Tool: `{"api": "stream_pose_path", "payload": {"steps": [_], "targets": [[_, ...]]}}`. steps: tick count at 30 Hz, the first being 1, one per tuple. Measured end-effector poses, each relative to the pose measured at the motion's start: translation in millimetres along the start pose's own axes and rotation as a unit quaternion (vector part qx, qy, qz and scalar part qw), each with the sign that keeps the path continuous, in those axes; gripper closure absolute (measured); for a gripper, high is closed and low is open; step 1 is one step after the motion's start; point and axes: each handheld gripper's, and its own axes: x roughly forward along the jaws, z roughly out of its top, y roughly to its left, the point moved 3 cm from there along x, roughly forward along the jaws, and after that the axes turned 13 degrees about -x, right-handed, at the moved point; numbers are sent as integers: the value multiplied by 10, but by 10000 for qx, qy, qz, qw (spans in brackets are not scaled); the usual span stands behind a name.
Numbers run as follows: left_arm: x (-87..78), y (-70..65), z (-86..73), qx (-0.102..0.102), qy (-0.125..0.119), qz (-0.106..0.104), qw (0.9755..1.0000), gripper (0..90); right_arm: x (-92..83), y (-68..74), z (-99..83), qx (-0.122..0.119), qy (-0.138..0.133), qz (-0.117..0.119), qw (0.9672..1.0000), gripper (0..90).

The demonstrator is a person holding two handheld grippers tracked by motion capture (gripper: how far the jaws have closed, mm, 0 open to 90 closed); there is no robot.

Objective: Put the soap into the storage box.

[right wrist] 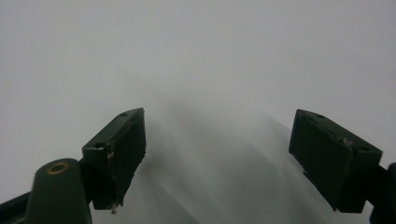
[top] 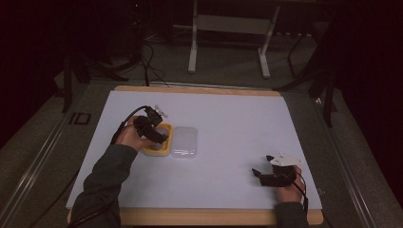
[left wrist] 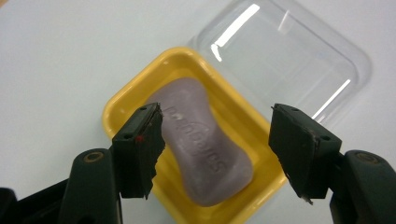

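On the left of the surface, the left hand-held gripper hangs over a yellow soap dish with its jaws standing well apart; nothing is between the pads, and neither pad touches anything. The bar of soap, a dull purple-grey, lies lengthwise in the dish, resting on its floor. In the high view the dish sits just left of the middle of the surface, with the left hand-held gripper above it. Just beside the dish, on its right and touching or nearly touching it, lies the clear plastic lid, flat on the surface and off the dish. Judging by this, the soap is seated in the dish and the step in hand is the release; what remains is most likely the lid. That next move would call for getting the jaws onto a thin, slippery rim of the clear lid, lifting it without dragging the dish, and setting it squarely over the yellow rim. Far to the right, the right hand-held gripper rests low near the front edge, jaws spread and empty, well apart from the dish. Raised lettering runs along the top of the soap, but I cannot read the word with confidence.
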Motion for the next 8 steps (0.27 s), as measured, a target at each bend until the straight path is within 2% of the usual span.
{"api": "stream_pose_path", "payload": {"steps": [4, 8], "targets": [[-28, -80, -29, 172, -48, 6, 9998, 362, 0, -1, 0, 4, -14, 4, 10000, 185], [-71, -180, -75, 271, -230, -85, 9993, 365, 2, -3, -1, 1, -1, 15, 10000, 184]]}}
